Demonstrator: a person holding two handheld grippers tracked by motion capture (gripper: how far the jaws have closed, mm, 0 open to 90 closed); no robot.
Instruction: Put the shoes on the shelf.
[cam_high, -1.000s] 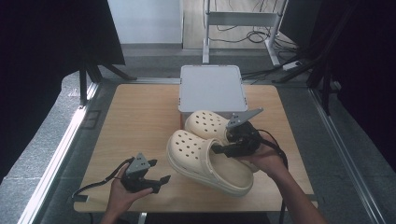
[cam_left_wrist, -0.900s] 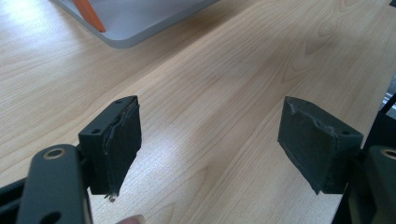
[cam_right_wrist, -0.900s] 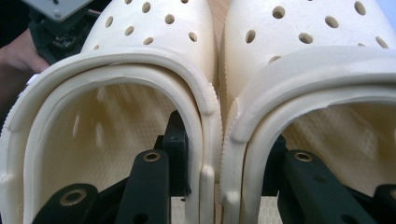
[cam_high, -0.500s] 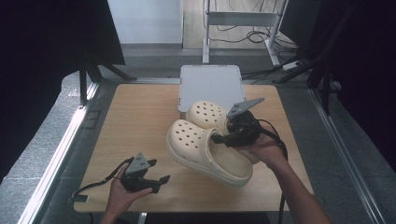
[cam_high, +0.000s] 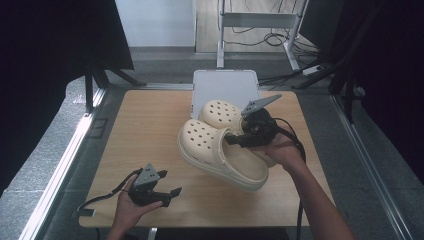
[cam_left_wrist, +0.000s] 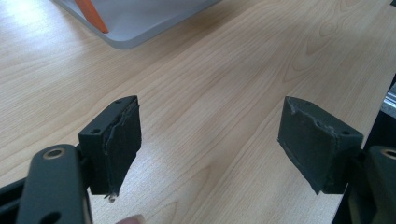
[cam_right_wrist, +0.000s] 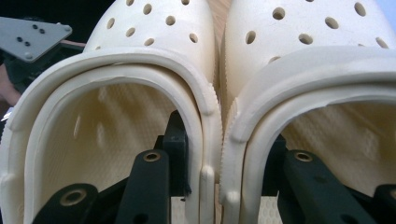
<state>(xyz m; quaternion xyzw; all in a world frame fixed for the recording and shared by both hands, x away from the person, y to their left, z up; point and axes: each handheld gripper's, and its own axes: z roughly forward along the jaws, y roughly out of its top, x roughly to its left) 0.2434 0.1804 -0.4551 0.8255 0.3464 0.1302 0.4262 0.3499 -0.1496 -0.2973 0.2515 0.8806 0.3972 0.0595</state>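
Clogs: two cream clogs (cam_high: 220, 150) side by side, adjoining inner walls pinched together between the right jaws; near clog raised off the table (cam_high: 145, 130).
Right gripper (cam_high: 240, 139): one jaw inside each clog, clamped on both walls.
Left gripper (cam_high: 167, 194): jaws spread wide, nothing between, low above bare table.
Tray: grey tray (cam_high: 225, 87) beyond the clogs.

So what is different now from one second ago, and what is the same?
The right tongs, shut on the pair of clogs with one jaw inside each clog, have carried them a little toward the table's far edge and the grey tray. The left tongs remain open near the front edge.
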